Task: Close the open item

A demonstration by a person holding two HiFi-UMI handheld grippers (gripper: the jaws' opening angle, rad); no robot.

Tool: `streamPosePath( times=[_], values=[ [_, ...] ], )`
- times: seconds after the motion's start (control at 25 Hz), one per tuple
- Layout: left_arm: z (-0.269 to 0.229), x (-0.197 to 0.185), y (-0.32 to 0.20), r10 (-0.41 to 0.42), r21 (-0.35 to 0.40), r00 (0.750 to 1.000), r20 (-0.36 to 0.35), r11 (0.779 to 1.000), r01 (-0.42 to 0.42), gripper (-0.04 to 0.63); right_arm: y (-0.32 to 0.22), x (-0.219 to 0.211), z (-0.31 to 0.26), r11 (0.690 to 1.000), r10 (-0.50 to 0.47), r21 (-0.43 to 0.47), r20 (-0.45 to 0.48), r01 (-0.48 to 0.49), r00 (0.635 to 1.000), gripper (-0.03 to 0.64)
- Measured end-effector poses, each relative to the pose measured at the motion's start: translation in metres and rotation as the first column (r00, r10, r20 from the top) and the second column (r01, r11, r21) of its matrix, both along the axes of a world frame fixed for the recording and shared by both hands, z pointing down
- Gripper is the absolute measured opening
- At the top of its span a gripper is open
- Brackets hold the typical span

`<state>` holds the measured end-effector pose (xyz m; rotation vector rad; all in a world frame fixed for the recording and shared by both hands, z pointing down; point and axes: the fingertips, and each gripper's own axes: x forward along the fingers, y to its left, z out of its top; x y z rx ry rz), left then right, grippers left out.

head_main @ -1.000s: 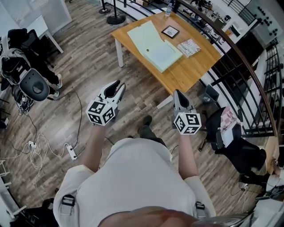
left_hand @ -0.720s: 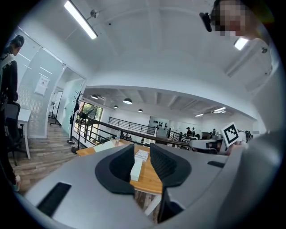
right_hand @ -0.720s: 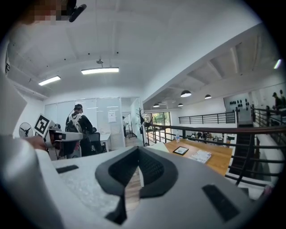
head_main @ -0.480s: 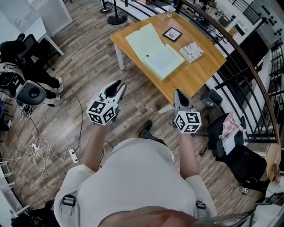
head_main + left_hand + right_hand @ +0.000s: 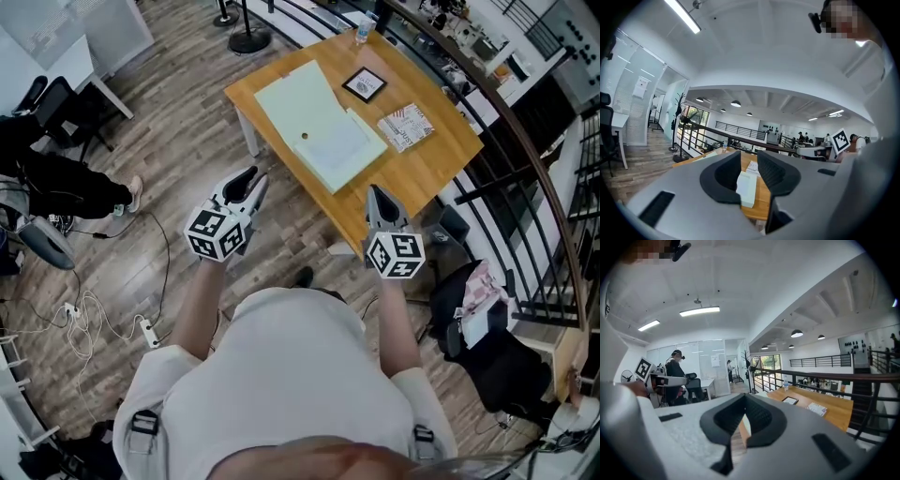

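A flat pale green box lies open on the wooden table, its lid folded back toward the far left. Both grippers hang in the air short of the table's near edge, apart from the box. My left gripper is open with nothing held. Through its gap in the left gripper view the box shows far off. My right gripper points at the table's near corner, its jaws drawn together and empty. In the right gripper view the table lies ahead to the right.
On the table are a black framed picture, a printed booklet and a water bottle. A black railing runs behind and right of it. A chair with bags stands at right, cables and a power strip at left.
The view has advanced toward the table, which now sits nearer and lower in the head view. Both grippers keep the same pose and jaw opening.
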<state>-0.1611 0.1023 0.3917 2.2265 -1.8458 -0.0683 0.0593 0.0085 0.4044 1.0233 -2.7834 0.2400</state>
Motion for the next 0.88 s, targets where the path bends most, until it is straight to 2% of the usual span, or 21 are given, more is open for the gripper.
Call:
streamPosePath(
  times=[0.44,0.68,0.88],
  values=[
    [0.010,0.013,-0.093,-0.015,-0.015,1.000,-0.015,1.000,0.015,0.104,-0.100,0.031,0.010,1.000,0.016,-0.019,-0.010,-0.017,1.000,0.003],
    [0.030,0.019,-0.119,-0.024,-0.059,0.999,-0.022,0.998,0.023,0.104,-0.128,0.040,0.029,0.998,0.018,-0.053,-0.008,-0.018,1.000,0.003],
    [0.032,0.009,-0.140,-0.027,-0.057,0.999,-0.023,0.998,0.026,0.104,-0.147,0.030,0.034,0.998,0.012,-0.058,-0.010,-0.013,1.000,0.003]
  ],
)
